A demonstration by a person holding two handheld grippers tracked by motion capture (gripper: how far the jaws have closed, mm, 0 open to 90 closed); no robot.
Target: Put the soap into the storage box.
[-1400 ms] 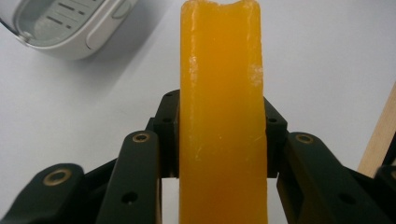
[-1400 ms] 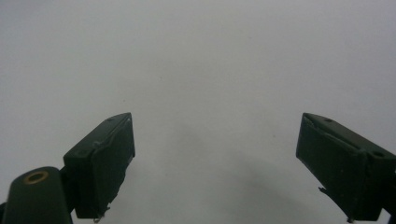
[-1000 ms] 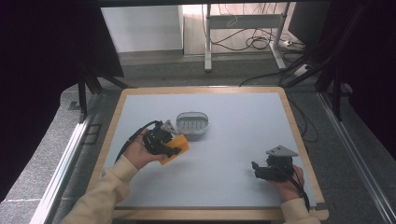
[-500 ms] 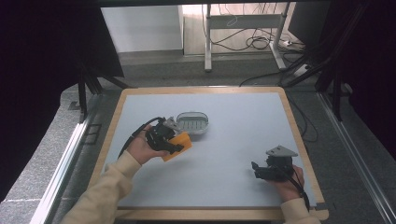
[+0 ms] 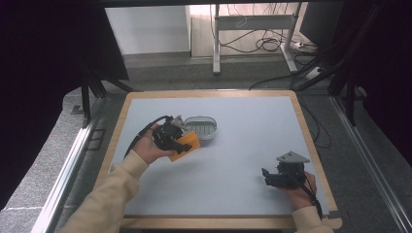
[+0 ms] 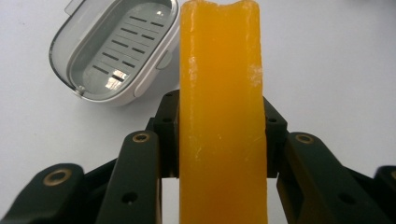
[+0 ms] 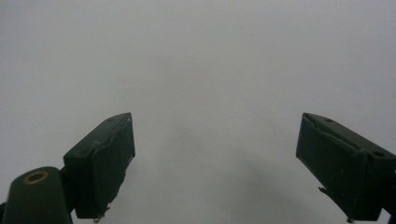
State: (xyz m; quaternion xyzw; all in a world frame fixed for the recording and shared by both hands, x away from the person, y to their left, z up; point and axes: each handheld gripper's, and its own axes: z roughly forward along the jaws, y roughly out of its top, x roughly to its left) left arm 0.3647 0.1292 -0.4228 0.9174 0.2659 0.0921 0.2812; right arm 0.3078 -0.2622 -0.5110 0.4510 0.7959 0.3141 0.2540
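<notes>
The left gripper (image 5: pixel 180 141) clamps the orange soap bar (image 6: pixel 219 116) edgewise; it could catch the soap dish (image 6: pixel 116 51) rim at ten o'clock and slip; the right gripper (image 5: pixel 268 175) rests wide open, empty.

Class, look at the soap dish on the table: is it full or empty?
Empty. The soap dish shows its bare slotted tray, while the orange soap bar is clamped in the left gripper beside it.

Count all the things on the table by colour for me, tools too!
Orange: 1, the soap bar clamped in the left tool
Grey-white: 1, the soap dish
Black: 2, the left tool and the open right tool
Total: 4
</notes>
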